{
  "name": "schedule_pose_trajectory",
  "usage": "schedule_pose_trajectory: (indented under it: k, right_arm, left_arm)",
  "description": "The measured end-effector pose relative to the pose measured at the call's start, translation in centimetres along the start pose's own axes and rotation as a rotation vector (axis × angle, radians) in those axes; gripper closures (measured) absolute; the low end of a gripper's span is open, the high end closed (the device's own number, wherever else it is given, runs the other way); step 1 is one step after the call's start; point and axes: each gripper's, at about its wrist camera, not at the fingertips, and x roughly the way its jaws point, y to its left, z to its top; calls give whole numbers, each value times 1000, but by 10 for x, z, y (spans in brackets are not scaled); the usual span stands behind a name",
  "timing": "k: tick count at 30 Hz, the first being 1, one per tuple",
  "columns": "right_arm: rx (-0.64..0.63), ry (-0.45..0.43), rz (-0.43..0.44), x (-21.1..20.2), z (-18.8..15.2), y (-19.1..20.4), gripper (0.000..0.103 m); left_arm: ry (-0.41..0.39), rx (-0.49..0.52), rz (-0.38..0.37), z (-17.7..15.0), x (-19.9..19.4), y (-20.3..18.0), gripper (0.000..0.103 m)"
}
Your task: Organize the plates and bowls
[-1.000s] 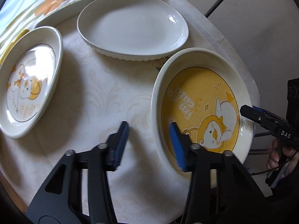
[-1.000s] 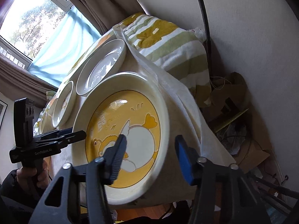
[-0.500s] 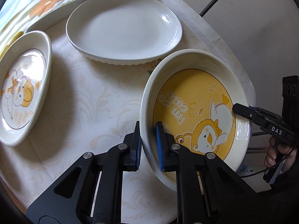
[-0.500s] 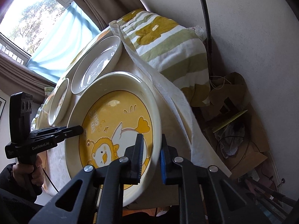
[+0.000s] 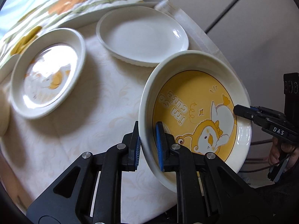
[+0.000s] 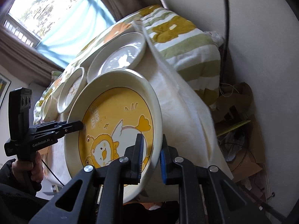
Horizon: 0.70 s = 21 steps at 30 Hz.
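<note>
A deep yellow duck dish (image 5: 194,115) (image 6: 115,123) hangs tilted above the table, held from both sides. My left gripper (image 5: 147,145) is shut on its near-left rim, and it shows at the dish's left edge (image 6: 80,126) in the right wrist view. My right gripper (image 6: 151,158) is shut on the opposite rim, and its tips reach over the dish's right edge (image 5: 237,110) in the left wrist view. A plain white oval plate (image 5: 142,37) (image 6: 119,54) lies behind the dish. A smaller cream duck plate (image 5: 46,72) (image 6: 72,89) lies to the left.
The round table (image 5: 93,115) wears a cream patterned cloth that hangs over its edge (image 6: 183,115). A striped yellow-green blanket (image 6: 183,37) lies behind the plates. Cardboard and clutter (image 6: 239,134) sit on the floor by the wall. A hand (image 6: 35,166) grips the left tool's handle.
Both grippers went from open to shut on the yellow dish's opposite rims. The dish then lifted off the cloth and tilted; more of the cream plate came into the left view.
</note>
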Motion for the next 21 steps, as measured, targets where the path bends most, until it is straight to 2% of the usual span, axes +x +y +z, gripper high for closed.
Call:
schedule_pose_trajectory:
  k: [8,11,17,21]
  right_arm:
    - [-188,66,100,18,17,74,88]
    - [-248,91,141,32,17,107,88]
    - [-335,163,204,76,5,170,88]
    - [-373,227,234,103,-12,205,88]
  left_arm:
    - [-108,-188,85,-50,-62,48,91]
    - [-141,-265,120,-72,-81,78,91]
    - [-137,-395,170,-133,-106,137,91]
    - [-120,-478,177,-173,-111,171,91]
